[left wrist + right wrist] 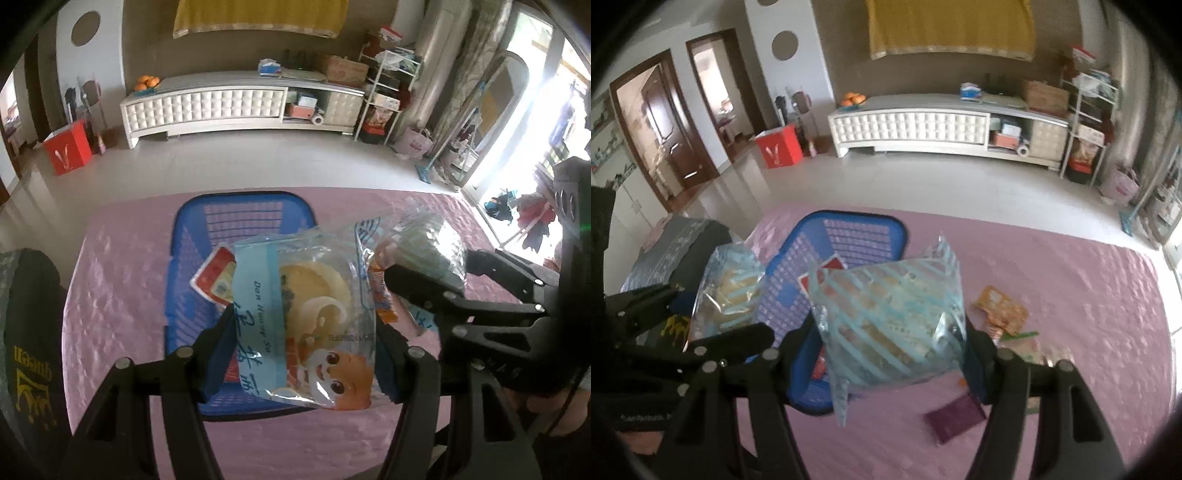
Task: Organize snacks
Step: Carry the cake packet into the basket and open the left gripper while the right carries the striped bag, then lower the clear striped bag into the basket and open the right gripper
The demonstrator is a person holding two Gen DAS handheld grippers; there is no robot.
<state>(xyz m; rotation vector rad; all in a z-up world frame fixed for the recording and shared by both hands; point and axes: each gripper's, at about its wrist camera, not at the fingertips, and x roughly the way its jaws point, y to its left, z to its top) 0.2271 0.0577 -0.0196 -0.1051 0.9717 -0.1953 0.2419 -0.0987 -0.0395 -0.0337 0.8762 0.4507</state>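
Basket (pixel 184 258) under both pastry bags; left hand-held gripper (pixel 301 354) clamping one (pixel 314 295), right hand-held gripper (pixel 890 354) clamping other (pixel 890 314); packets (pixel 1001 310) beside

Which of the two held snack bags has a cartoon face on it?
The pastry bag in the left gripper; the right gripper's striped bag shows only blue stripes.

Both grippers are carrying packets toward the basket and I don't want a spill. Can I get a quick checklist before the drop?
1. Left gripper shut on cartoon packet: ok.
2. Right gripper shut on striped packet: ok.
3. Basket has free room: ok, only a red packet visible inside.
4. Both packets fully over the basket: cannot tell.
5. Grippers clear of each other: ok, close but apart.
6. Snacks remaining on the pink cloth, including orange packet and purple packet: not ok.
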